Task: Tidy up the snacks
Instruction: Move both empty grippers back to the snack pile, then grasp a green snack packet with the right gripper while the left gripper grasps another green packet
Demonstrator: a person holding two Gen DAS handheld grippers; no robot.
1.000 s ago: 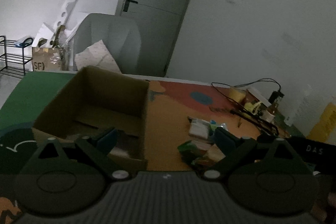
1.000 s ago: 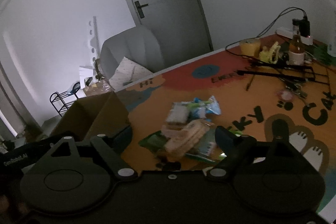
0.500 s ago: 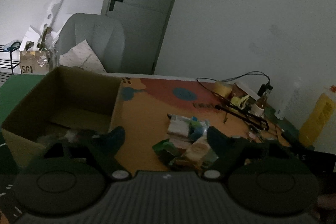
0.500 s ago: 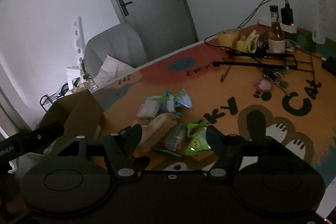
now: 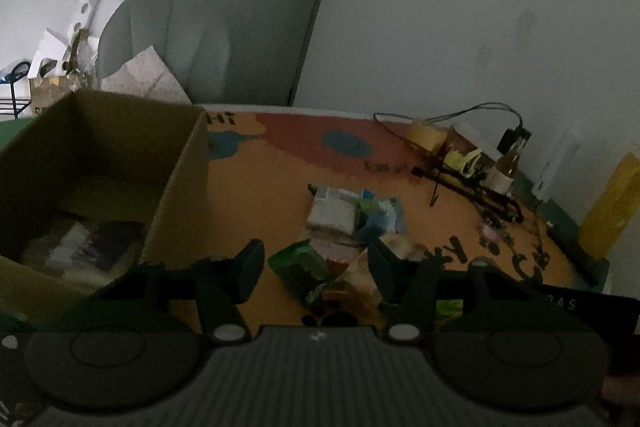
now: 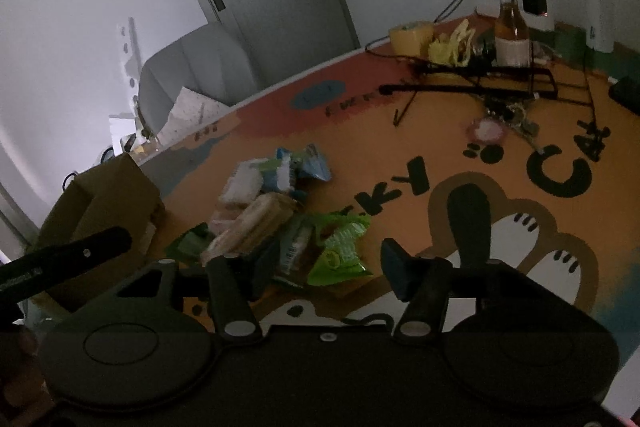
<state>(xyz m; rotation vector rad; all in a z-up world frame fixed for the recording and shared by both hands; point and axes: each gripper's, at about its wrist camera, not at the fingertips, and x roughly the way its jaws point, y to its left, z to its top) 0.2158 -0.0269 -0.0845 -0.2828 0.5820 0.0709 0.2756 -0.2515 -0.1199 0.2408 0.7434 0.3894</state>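
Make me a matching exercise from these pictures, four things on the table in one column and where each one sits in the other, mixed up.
Things:
1. cardboard box
2. bottle
3. bright green packet
4. tape roll

Places:
A. far side, beside the yellow wrappers
B. left edge of the mat
C. between the right gripper fingers
D. far side, next to the black charger

Pairs: 1-B, 2-D, 3-C, 4-A
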